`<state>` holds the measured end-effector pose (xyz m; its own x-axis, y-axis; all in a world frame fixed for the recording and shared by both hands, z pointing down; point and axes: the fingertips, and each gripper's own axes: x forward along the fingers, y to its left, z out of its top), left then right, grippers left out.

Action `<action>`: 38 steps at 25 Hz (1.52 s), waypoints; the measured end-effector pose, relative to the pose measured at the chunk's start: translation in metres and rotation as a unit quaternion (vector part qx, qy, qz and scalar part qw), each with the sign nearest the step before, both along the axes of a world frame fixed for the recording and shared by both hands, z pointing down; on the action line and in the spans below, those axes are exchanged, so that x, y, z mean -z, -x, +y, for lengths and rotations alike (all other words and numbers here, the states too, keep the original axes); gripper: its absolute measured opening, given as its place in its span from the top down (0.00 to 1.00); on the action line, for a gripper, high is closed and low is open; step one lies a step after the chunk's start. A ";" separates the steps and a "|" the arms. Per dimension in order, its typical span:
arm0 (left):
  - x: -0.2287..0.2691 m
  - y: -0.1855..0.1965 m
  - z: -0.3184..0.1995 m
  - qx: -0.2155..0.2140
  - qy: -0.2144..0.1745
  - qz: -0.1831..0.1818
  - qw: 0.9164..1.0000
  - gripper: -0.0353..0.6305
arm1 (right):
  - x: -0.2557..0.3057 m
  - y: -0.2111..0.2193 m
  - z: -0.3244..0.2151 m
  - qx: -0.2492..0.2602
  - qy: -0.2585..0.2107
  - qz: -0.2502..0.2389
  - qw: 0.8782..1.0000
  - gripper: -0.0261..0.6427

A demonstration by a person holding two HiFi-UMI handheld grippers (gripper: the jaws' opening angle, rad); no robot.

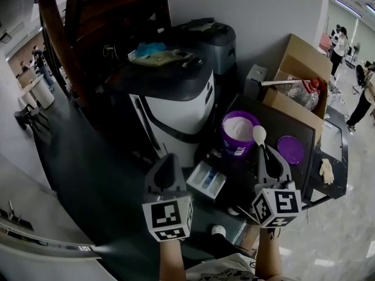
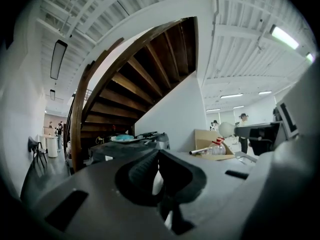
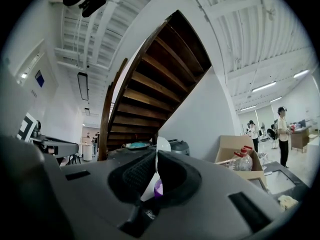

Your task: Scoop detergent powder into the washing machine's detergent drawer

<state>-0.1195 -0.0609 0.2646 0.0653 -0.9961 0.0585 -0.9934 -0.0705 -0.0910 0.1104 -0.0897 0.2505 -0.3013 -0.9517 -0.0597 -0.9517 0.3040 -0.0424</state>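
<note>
The white and black washing machine (image 1: pixel 176 107) stands in the middle, and its detergent drawer (image 1: pixel 206 180) is pulled out at the lower front. Right of it sits an open purple tub (image 1: pixel 238 133) of white powder, with its purple lid (image 1: pixel 290 149) lying beside it. My right gripper (image 1: pixel 265 152) is shut on the handle of a white spoon (image 1: pixel 259 134), whose bowl hovers at the tub's right rim. The spoon (image 3: pixel 162 145) sticks up between the jaws in the right gripper view. My left gripper (image 1: pixel 169 160) is shut and empty, just left of the drawer.
A cardboard box (image 1: pixel 302 60) holding a plastic bottle (image 1: pixel 302 92) stands at the back right. A grey appliance (image 1: pixel 214 40) is behind the washer. A white glove (image 1: pixel 326 170) lies on the black table (image 1: pixel 328 142). A wooden staircase (image 2: pixel 145 74) rises overhead; people stand far off.
</note>
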 end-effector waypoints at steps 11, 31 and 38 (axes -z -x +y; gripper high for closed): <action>-0.005 -0.031 -0.093 0.013 0.009 -0.003 1.000 0.94 | -0.017 -0.022 -0.101 0.038 0.035 0.012 0.999 0.93; -0.037 -0.032 -0.164 -0.005 0.051 0.001 0.999 0.94 | -0.063 -0.022 -0.166 0.044 0.121 0.024 0.991 0.93; -0.050 -0.034 -0.195 -0.036 0.069 -0.001 0.997 0.94 | -0.081 -0.016 -0.185 0.037 0.162 0.038 0.985 0.93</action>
<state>-0.0854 -0.2559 0.3144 0.1352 -0.9713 0.1958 -0.9852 -0.1527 -0.0775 0.1266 -0.2752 0.3316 -0.3625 -0.8921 0.2698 -0.9316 0.3550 -0.0780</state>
